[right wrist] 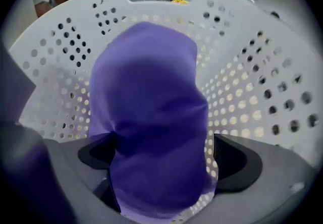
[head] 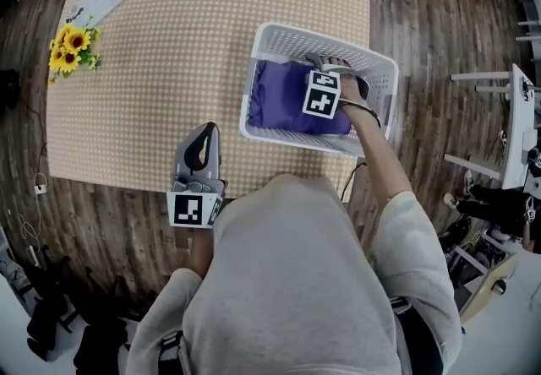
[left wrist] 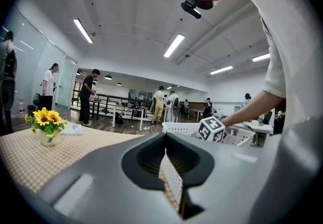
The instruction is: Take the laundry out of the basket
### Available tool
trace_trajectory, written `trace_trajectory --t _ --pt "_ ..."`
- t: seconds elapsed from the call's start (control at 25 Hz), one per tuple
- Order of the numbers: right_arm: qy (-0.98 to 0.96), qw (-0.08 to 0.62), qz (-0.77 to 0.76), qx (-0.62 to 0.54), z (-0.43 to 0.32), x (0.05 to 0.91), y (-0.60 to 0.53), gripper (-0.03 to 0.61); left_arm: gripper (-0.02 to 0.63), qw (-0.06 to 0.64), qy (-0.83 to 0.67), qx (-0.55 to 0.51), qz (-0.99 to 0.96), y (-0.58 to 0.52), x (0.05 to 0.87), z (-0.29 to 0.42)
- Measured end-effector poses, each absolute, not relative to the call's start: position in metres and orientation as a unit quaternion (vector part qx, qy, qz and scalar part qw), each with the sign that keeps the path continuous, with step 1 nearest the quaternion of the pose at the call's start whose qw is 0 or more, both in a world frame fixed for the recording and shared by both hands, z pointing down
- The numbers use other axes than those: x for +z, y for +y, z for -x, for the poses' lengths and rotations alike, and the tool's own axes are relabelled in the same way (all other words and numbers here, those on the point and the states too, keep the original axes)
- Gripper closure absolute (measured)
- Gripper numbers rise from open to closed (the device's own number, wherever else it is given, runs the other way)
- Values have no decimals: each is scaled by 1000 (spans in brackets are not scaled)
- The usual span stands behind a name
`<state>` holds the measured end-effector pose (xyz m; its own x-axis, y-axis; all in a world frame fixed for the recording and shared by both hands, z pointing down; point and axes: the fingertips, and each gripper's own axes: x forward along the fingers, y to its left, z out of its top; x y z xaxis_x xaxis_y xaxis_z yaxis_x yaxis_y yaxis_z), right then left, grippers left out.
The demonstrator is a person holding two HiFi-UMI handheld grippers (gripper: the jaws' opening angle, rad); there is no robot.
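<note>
From the head view, the white basket [head: 296, 34] sits at the right edge of the checked surface [head: 169, 44], with the purple laundry [head: 279, 95] bundled inside it. The right hand-held gripper [head: 323, 90] points straight down into the basket over the cloth, the best angle for a pick from above. The left hand-held gripper [head: 205, 133] rests low near the surface's front edge, well clear of the basket.

In the left gripper view its jaws are closed together with nothing in them. I'd say it is just waiting out of the way.

In the right gripper view the jaws are spread wide either side of the purple bundle. They straddle the cloth but don't pinch it, and look ready to close.
</note>
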<state>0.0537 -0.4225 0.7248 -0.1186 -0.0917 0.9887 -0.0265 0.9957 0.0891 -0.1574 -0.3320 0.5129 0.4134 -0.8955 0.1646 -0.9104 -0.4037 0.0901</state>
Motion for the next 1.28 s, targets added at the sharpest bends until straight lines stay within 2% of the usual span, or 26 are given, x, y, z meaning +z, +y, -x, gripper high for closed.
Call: trace_trajectory --t 0.28,0.56,0.64,0.8,0.88,0.96,1.12,1.28 --pt "-721 677 57 141 -57 780 -408 -20 604 87 -552 48 -828 -328 513 169" --pt "-706 693 52 140 -54 783 -407 -20 604 90 -552 41 -828 -326 513 172" --pt "-702 697 55 135 -54 781 -404 -3 604 87 -548 38 -831 -326 511 168" --pt "-699 696 91 139 -51 776 -388 119 604 82 -550 33 -831 -326 507 168" --pt "-701 689 108 146 -50 770 -381 238 604 80 -553 28 -829 -327 504 170" --pt "-708 682 111 148 -49 764 -377 292 604 78 -558 23 -826 -327 500 172" --pt "-744 656 81 101 -49 746 -369 367 604 74 -566 15 -821 -324 497 174" --pt "-781 625 6 19 -44 729 -362 399 604 81 -571 6 -817 -325 500 178"
